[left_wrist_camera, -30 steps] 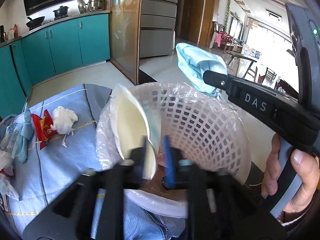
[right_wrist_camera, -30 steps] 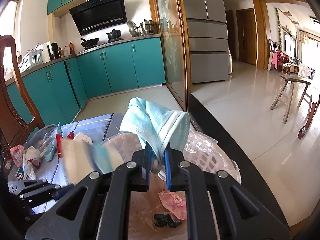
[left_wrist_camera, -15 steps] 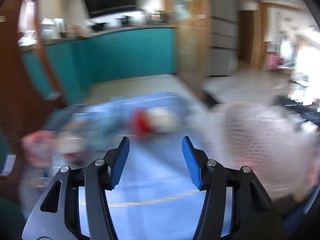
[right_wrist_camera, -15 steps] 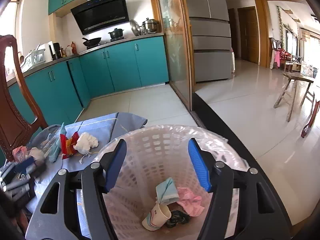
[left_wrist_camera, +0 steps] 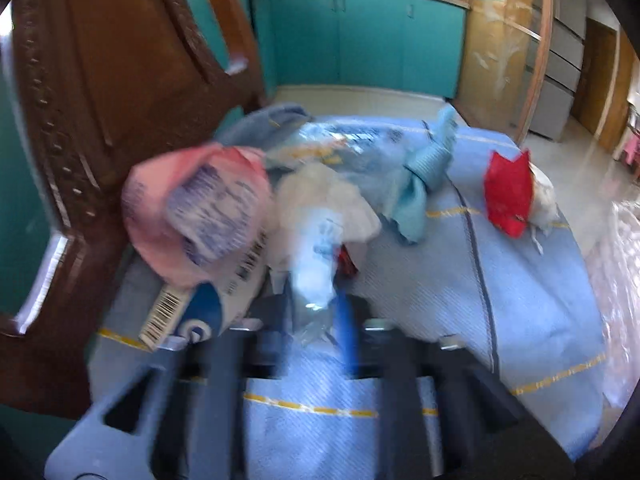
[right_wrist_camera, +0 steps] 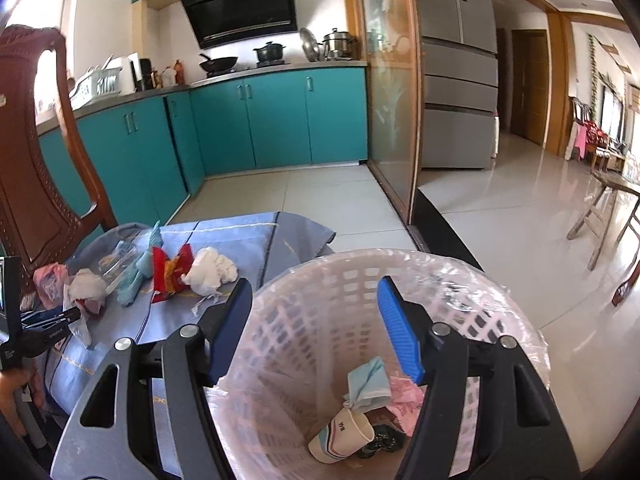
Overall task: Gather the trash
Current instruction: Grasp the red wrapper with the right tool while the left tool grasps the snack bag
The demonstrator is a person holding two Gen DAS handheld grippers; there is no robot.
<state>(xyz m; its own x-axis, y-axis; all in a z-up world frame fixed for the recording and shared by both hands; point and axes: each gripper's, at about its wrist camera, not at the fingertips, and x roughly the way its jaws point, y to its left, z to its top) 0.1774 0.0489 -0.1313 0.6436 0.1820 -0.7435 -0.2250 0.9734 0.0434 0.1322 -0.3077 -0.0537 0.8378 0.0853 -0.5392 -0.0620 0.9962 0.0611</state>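
Left hand-held gripper (left_wrist_camera: 316, 312) jaws are closing on a clear wrapper (left_wrist_camera: 314, 256) for binning; right hand-held gripper (right_wrist_camera: 316, 328) is held open, empty, over the basket (right_wrist_camera: 320, 276).

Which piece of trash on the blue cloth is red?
The crinkled red wrapper, lying between the white tissue ball and the light blue mask.

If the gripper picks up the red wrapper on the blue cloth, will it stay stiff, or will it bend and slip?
The red wrapper looks like thin, crumpled foil, so it will probably flex rather than hold its shape. It is likely very light, being flat and apparently empty. Its glossy surface may slip unless pinched on a fold. It touches the white tissue wad, which might shift too.
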